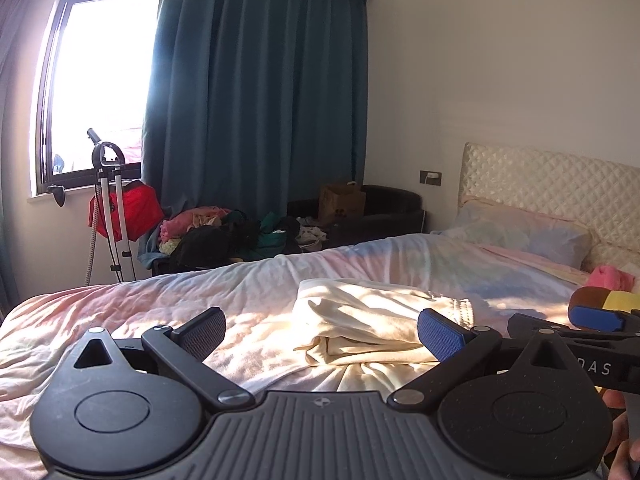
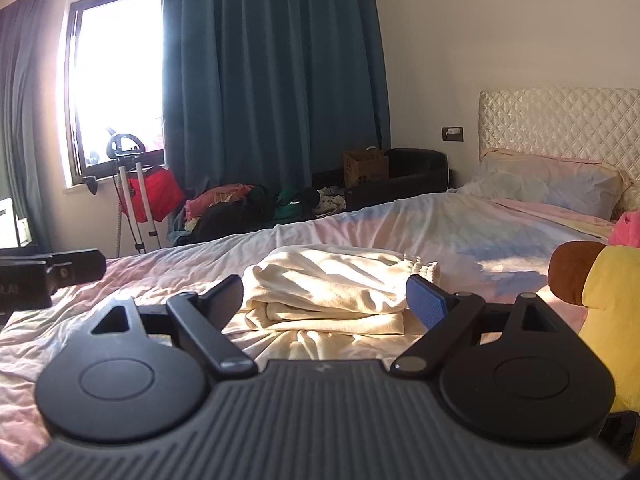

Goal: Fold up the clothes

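Note:
A cream garment (image 1: 372, 320) lies folded in a thick stack on the pastel bed sheet (image 1: 160, 312), lit by sun. It also shows in the right wrist view (image 2: 336, 292). My left gripper (image 1: 322, 334) is open and empty, held just short of the stack's near left corner. My right gripper (image 2: 326, 298) is open and empty, its fingers spread either side of the stack's near edge, not touching it. The right gripper's blue pad shows at the right edge of the left wrist view (image 1: 596, 318).
A yellow and brown plush toy (image 2: 600, 292) lies on the bed at the right, with a pink item (image 2: 628, 228) behind it. A pillow (image 2: 548, 186) rests against the quilted headboard (image 2: 560, 120). A clothes pile (image 1: 224, 232) and a garment steamer (image 1: 110, 208) stand beyond the bed.

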Tool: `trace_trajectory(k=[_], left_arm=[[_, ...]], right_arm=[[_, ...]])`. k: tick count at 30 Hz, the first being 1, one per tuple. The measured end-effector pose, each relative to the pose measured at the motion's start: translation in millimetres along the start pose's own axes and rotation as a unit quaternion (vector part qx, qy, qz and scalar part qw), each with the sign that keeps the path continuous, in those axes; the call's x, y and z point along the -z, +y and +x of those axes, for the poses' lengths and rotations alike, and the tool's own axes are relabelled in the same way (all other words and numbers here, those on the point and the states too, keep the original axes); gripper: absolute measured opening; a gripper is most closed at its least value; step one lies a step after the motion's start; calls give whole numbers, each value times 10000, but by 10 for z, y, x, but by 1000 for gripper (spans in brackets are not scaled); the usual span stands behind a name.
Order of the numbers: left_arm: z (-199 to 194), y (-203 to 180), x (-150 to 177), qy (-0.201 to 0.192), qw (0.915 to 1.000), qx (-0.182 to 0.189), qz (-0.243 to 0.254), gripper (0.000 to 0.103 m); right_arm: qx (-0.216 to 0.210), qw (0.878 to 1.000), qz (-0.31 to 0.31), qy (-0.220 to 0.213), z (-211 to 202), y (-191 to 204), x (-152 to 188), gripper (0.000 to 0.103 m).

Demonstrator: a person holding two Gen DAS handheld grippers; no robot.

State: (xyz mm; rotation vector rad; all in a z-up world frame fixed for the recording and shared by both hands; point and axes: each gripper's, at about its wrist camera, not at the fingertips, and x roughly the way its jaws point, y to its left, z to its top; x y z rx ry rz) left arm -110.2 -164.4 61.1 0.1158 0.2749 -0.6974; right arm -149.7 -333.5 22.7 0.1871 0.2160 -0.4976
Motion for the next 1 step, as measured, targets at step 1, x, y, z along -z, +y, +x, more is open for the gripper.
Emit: trace_trajectory(k=[1], left_arm=[[-3, 7, -1, 3, 10000, 24, -7, 103]], right_arm=[[-1, 10000, 4, 4, 0, -2, -4, 90]])
